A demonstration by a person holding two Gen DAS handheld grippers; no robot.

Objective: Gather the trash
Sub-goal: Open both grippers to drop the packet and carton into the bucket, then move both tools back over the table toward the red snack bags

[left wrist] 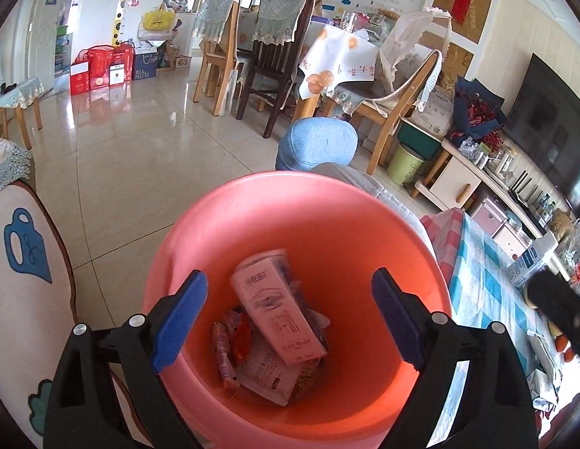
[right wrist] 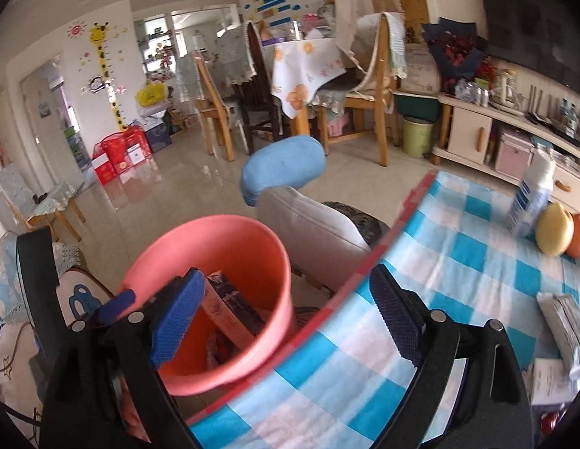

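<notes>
As both grippers hang spread and empty:
Left gripper: above pink bucket
Bucket: carton atop wrappers
Right gripper: over checked tablecloth edge

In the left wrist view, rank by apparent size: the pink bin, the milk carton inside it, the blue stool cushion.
1. pink bin
2. blue stool cushion, though it sits farther from the camera, so its true size is unsure
3. milk carton, close in apparent size to the cushion

text: "MILK DELUXE" | on: dark blue box by far wall | carton print: unreadable
</notes>
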